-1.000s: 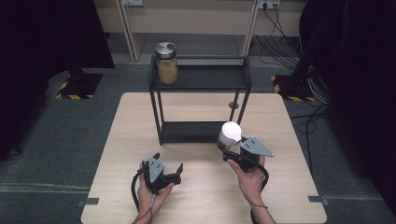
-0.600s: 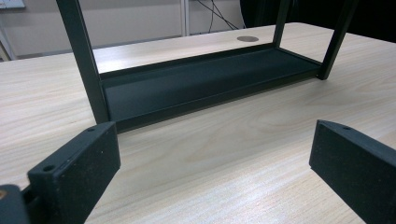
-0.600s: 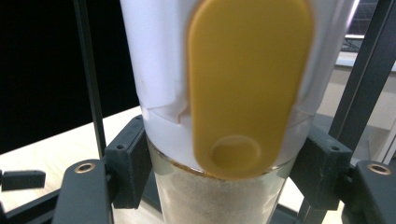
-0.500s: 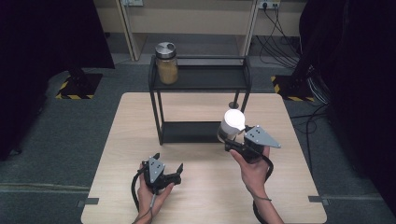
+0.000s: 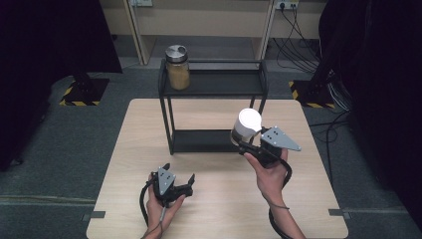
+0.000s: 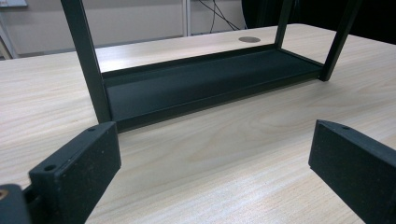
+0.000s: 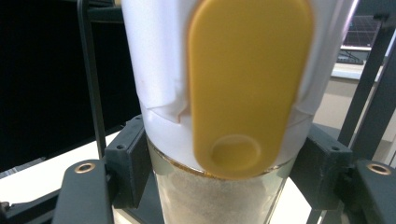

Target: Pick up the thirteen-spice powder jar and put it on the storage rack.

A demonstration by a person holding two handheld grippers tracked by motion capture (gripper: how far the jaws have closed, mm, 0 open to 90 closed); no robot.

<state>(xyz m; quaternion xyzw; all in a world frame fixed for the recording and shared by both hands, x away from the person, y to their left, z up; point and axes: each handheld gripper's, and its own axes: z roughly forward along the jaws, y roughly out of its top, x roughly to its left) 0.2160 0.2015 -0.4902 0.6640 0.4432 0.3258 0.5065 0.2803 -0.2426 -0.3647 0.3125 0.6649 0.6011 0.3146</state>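
Note:
My right gripper [image 5: 240, 139] is shut on a clear bottle [image 5: 248, 123] with a white cap, held upright in the air beside the right front post of the black two-tier rack [image 5: 219, 82]. In the right gripper view the bottle [image 7: 224, 93] shows a yellow flip lid and sandy powder inside, with a black jaw pressing on each side of it and the right gripper [image 7: 219, 182] around its glass body. My left gripper [image 5: 179, 173] rests in a hand on the table near the front, open. Its jaws [image 6: 215, 168] stand wide apart with nothing between them, facing the rack's lower tray [image 6: 205, 79].
A glass jar [image 5: 177, 67] with a metal lid and tan contents stands at the left end of the rack's top tier. The light wooden table [image 5: 308, 209] ends just behind the rack. Cables and dark stands are on the floor beyond.
My right gripper has lifted the bottle upward, closer to the height of the rack's top tier. The left gripper has stayed where it was.

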